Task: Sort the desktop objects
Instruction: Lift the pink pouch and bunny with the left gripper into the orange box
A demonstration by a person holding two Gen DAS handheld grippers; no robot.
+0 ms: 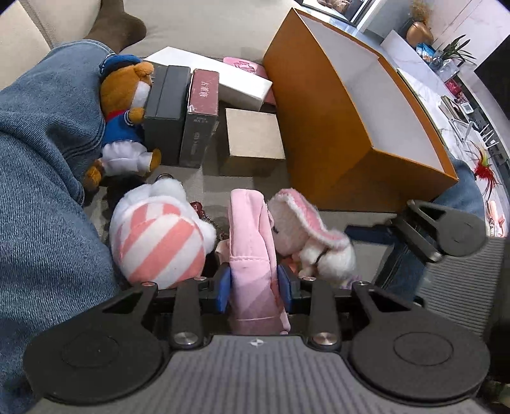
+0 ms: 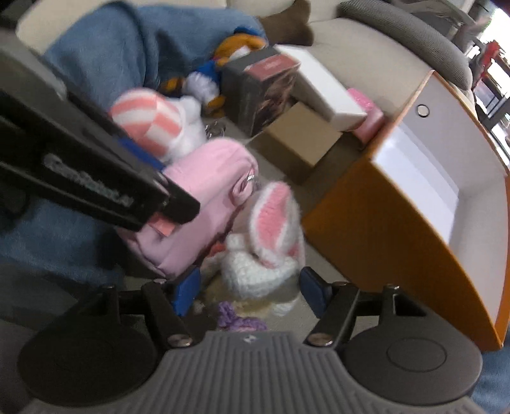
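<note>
Orange box (image 1: 322,127), white inside, open, stands at the right on the sofa seat (image 1: 207,28). Boxes cluster beside it: dark ones (image 1: 167,108), a tan one (image 1: 253,133), a white one (image 1: 223,76). Bear in blue outfit (image 1: 124,127) leans against a denim leg (image 1: 41,159). Striped plush (image 1: 159,239) lies left of the pink fabric toy (image 1: 251,254). Left gripper (image 1: 255,283) is clamped on that pink toy. Right gripper (image 2: 251,291) stands wide around the white-and-pink bunny (image 2: 271,248) (view blurred), pads not touching.

The maroon box (image 1: 204,92) carries Chinese characters, too small to read.
</note>
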